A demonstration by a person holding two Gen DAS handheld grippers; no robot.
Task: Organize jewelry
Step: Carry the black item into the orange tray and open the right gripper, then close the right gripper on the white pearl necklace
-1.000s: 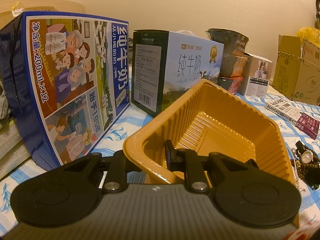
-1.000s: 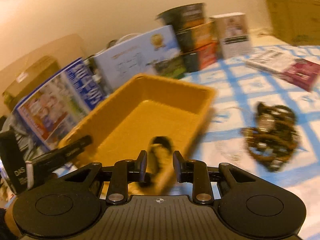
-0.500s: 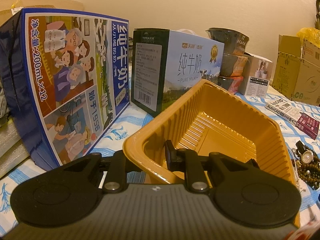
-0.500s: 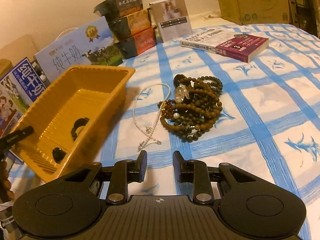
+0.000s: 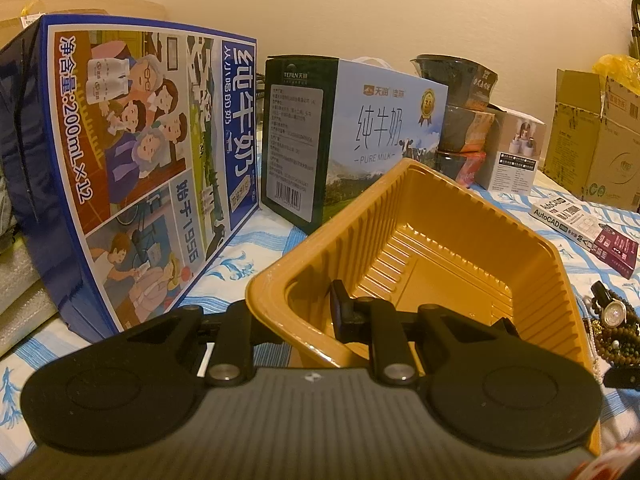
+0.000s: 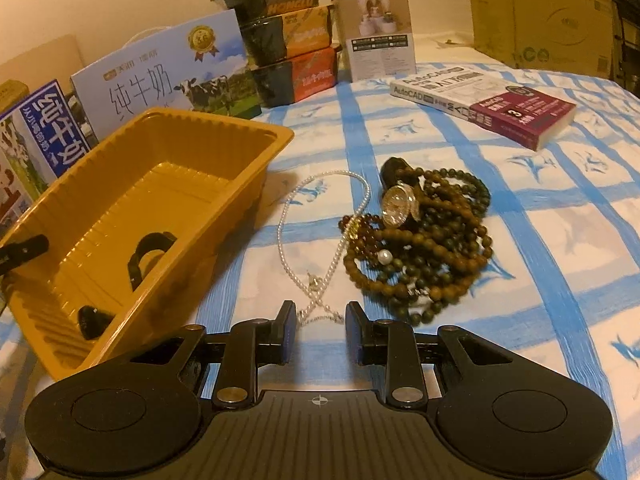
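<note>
My left gripper point(image 5: 294, 312) is shut on the near corner rim of the yellow plastic tray point(image 5: 440, 240), one finger inside and one outside. In the right wrist view the tray point(image 6: 224, 152) holds a black band point(image 6: 150, 254) and a small dark piece point(image 6: 92, 320). My right gripper point(image 6: 318, 326) is open and empty, low over the cloth, with the clasp end of a pearl necklace point(image 6: 320, 240) just ahead of the fingertips. Right of it lies a heap of brown bead bracelets point(image 6: 424, 260) with a wristwatch point(image 6: 396, 204) on top.
Two milk cartons point(image 5: 132, 160) point(image 5: 352, 136) stand behind the tray. Stacked food bowls point(image 6: 288, 36) and a small white box point(image 6: 378, 36) are at the back. An AutoCAD book point(image 6: 488, 100) lies right, cardboard boxes point(image 6: 540, 12) beyond. A blue-checked cloth point(image 6: 560, 240) covers the surface.
My right gripper has swung from over the tray to the right and down, ending just short of the pearl necklace. The left gripper and tray have stayed still.
</note>
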